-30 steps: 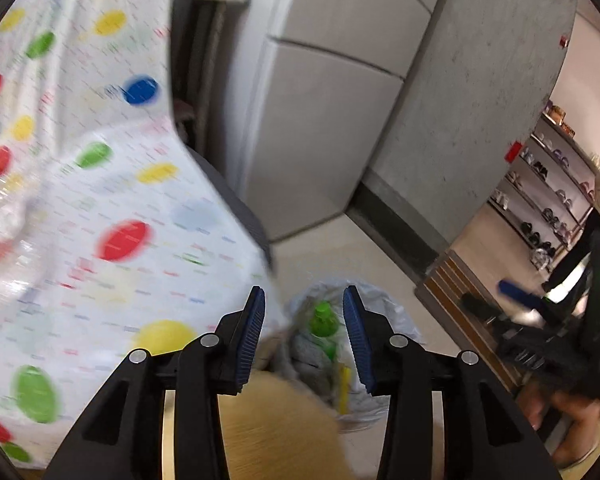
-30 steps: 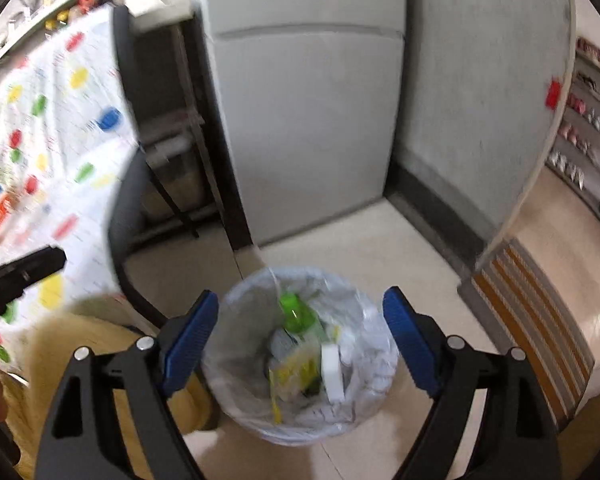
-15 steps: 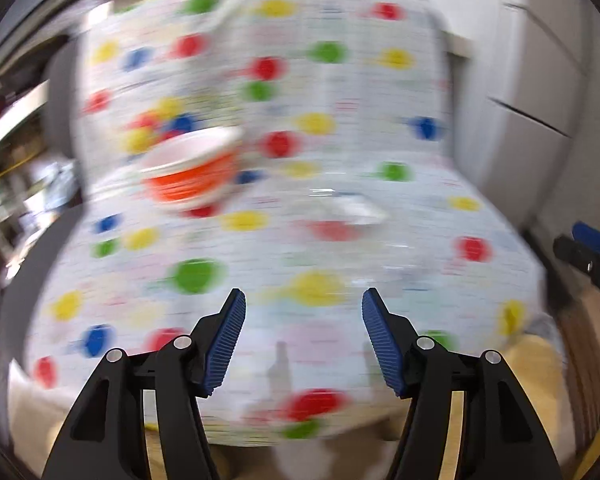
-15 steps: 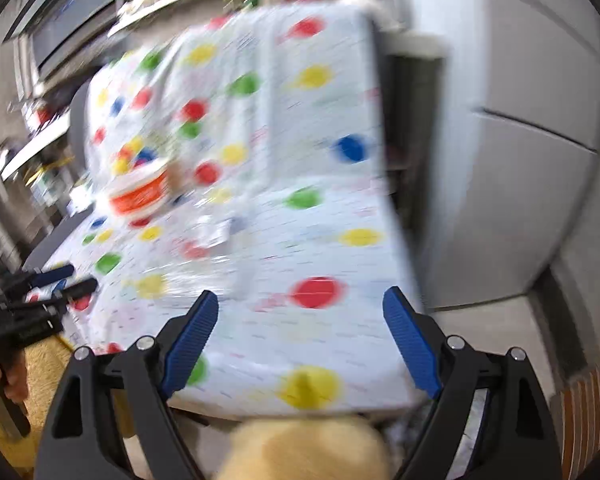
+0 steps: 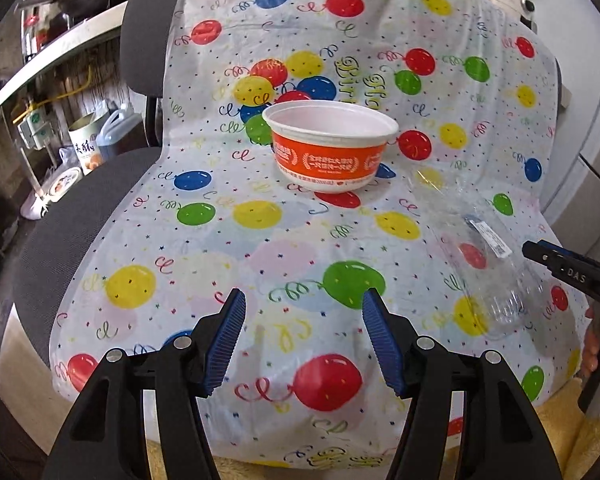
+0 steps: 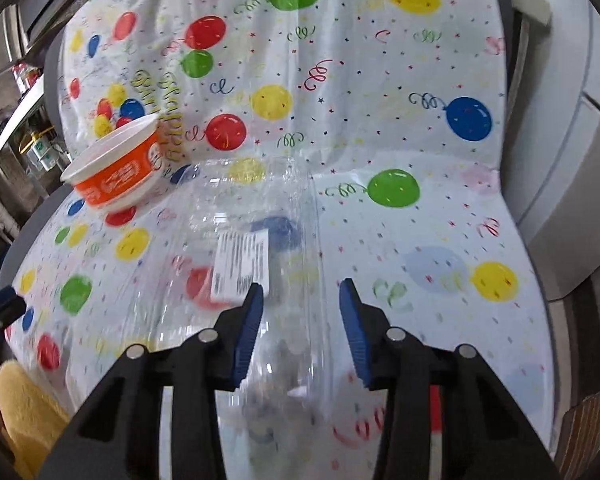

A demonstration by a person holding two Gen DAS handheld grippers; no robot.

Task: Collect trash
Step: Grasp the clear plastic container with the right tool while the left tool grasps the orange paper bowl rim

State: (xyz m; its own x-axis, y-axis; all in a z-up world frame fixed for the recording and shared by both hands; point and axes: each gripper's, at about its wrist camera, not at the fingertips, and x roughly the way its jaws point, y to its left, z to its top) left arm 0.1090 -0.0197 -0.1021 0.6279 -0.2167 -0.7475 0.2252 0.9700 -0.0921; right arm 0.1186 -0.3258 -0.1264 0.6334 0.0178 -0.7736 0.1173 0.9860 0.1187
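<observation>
Balloon-print cover (image 5: 204, 240) drapes the chair (image 5: 80, 216). Orange noodle bowl (image 5: 330, 146) sits mid-seat; only right cam shows clear plastic container (image 6: 236, 264) w/ label between right gripper (image 6: 301, 296) jaws, just closing, not pressing. Left gripper (image 5: 304, 312) apart, empty.

left gripper (image 5: 304, 338) — two black plastic arms shaped like open triangular frames, each ending in a ribbed blue pad, with round silver screw heads at the joints. right gripper (image 6: 301, 330) is built the same; seen at three o'clock in the left view, it carries small white lettering — "das".
</observation>
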